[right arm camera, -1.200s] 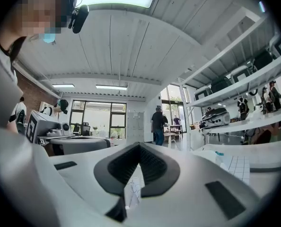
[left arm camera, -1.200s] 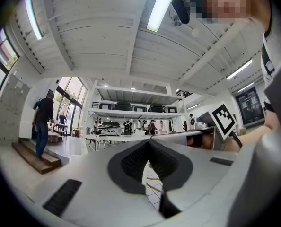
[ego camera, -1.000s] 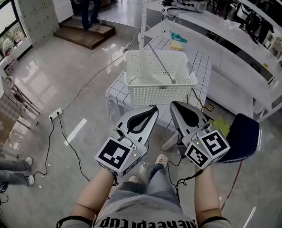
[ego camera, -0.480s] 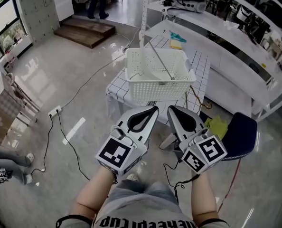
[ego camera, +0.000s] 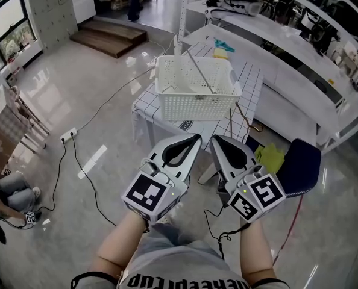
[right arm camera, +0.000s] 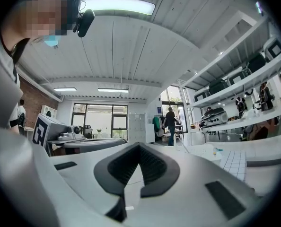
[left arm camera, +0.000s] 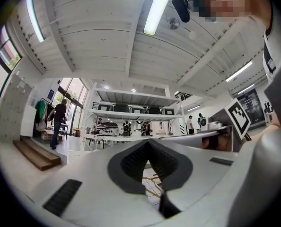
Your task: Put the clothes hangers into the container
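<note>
A white perforated basket [ego camera: 194, 95] stands on a small checked table [ego camera: 246, 83] ahead of me. Thin grey hangers [ego camera: 199, 71] lie slanted inside it. Both grippers hang side by side in the air short of the table, over the floor. My left gripper [ego camera: 195, 138] is shut with nothing between its jaws; its tips also meet in the left gripper view [left arm camera: 149, 144]. My right gripper [ego camera: 216, 139] is likewise shut and empty, its pads [right arm camera: 150, 167] closed together in the right gripper view. Neither touches the basket.
A blue chair [ego camera: 300, 167] with a yellow-green cloth [ego camera: 269, 158] sits right of the table. Cables and a power strip [ego camera: 69, 136] cross the floor at left. Long white benches and shelves [ego camera: 281, 38] run along the right. A person crouches at far left [ego camera: 10, 198].
The table and basket have slid up and left in the head view, so they look farther off. The right gripper has drifted slightly down and left. Both grippers stay shut.
</note>
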### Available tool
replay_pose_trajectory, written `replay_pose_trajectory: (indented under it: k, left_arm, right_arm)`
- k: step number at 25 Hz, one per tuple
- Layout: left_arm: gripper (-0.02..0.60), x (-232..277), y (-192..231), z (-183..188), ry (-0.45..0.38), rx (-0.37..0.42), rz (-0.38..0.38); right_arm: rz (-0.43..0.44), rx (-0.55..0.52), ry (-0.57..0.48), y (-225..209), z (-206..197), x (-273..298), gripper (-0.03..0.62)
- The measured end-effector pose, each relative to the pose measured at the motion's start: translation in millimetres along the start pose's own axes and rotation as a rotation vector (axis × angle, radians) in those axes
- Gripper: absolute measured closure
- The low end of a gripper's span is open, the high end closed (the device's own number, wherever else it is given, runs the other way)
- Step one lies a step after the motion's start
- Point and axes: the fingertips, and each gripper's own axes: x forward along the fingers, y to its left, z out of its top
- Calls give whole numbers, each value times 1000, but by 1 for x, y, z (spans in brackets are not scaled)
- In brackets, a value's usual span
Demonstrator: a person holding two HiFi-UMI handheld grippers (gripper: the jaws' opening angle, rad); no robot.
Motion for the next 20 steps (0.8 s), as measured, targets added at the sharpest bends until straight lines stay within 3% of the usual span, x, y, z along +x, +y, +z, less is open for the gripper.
replay_pose_trajectory:
  k: [20]
  left_arm:
    - [571, -33, -65, 4, 19, -14, 7]
  right_arm:
    - [17, 5, 9, 38, -1, -60, 588]
